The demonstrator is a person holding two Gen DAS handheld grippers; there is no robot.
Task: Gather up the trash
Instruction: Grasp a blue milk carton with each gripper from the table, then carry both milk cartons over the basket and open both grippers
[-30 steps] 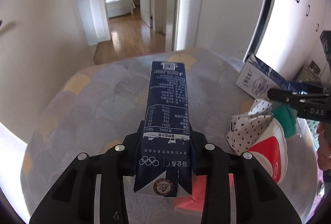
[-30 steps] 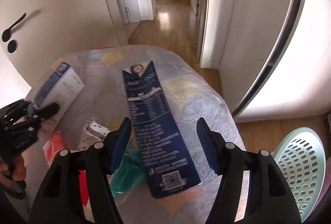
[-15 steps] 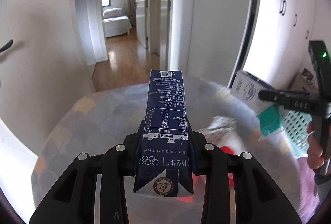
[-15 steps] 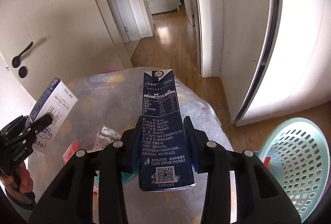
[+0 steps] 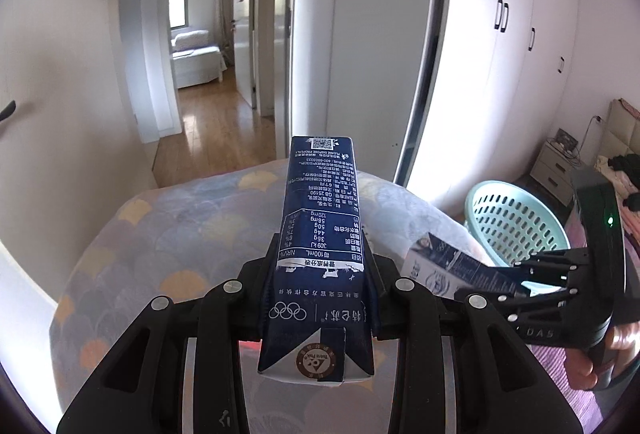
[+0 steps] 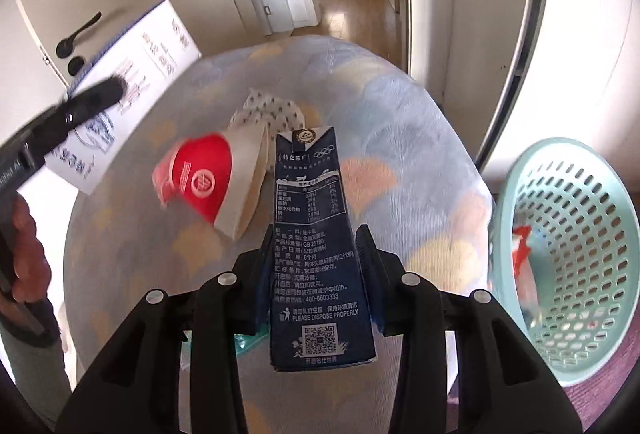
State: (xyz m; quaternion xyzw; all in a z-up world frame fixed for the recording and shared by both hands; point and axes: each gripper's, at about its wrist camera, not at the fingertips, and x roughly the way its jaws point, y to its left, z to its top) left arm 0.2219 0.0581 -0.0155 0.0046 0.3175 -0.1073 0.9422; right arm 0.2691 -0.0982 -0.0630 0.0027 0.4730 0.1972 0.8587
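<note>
Cartons are clamped in both your grippers: left [image 5: 320, 298] carton [image 5: 322, 226], right [image 6: 316, 270] carton [image 6: 316, 234]. Basket [image 6: 568, 350] holds little; cups [image 6: 216, 173] remain on the table [image 6: 400, 121].

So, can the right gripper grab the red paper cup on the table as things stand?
Probably not: the right gripper has its jaws shut on a milk carton. The red paper cup lies uncovered just ahead, so the path looks free.
</note>
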